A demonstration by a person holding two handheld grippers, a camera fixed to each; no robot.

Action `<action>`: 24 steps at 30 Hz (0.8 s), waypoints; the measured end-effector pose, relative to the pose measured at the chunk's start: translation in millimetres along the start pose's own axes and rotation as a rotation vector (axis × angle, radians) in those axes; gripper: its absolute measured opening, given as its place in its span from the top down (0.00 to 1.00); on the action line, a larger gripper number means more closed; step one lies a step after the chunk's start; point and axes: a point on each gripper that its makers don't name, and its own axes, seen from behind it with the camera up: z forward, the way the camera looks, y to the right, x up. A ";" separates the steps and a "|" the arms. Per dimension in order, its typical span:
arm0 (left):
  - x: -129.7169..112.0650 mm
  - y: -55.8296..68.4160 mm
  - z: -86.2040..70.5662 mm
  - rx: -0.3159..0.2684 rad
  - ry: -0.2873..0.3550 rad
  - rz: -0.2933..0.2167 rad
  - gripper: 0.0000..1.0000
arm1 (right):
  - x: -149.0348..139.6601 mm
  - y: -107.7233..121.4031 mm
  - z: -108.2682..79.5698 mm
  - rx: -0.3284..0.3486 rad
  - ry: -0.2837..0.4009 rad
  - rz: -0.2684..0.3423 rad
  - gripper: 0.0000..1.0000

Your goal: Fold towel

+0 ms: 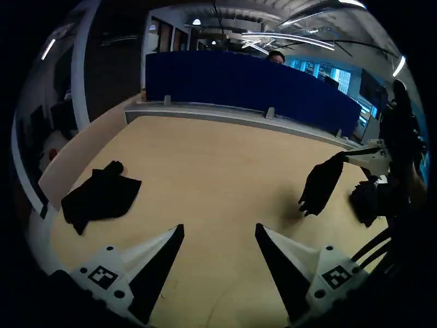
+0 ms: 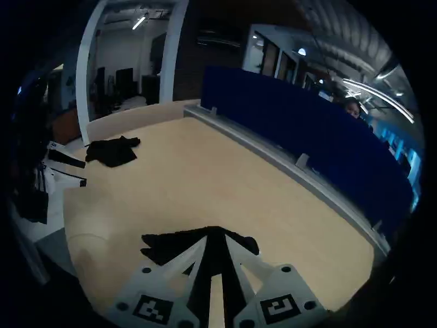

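**Black towel pinched in right jaws, left jaws open**

A pale wooden counter (image 1: 218,158) runs up to a blue partition (image 1: 246,82) in an office lit by ceiling strips. In the left gripper view, the left gripper (image 1: 218,227) hangs over bare wood with its jaws spread wide and nothing between them. Far to its right, the right gripper (image 1: 349,156) has its jaws closed on a black towel (image 1: 322,183), which droops from them toward the counter. I cannot tell whether its lower end touches. In the right gripper view the same towel (image 2: 164,246) bunches around the closed tips of the right gripper (image 2: 217,238). Another black towel (image 1: 101,197) lies crumpled near the counter's left edge, well apart from both grippers.
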 end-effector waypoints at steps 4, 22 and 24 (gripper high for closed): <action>1.9 3.3 1.5 -0.006 -0.001 0.002 0.03 | -3.5 21.1 -14.7 -0.027 -0.002 0.008 0.92; 6.3 22.6 6.4 -0.021 -0.004 0.018 0.03 | -31.5 151.1 -91.1 -0.179 -0.022 0.058 0.92; 6.7 24.4 6.4 -0.021 -0.004 0.020 0.03 | -36.8 166.2 -98.2 -0.194 -0.028 0.066 0.91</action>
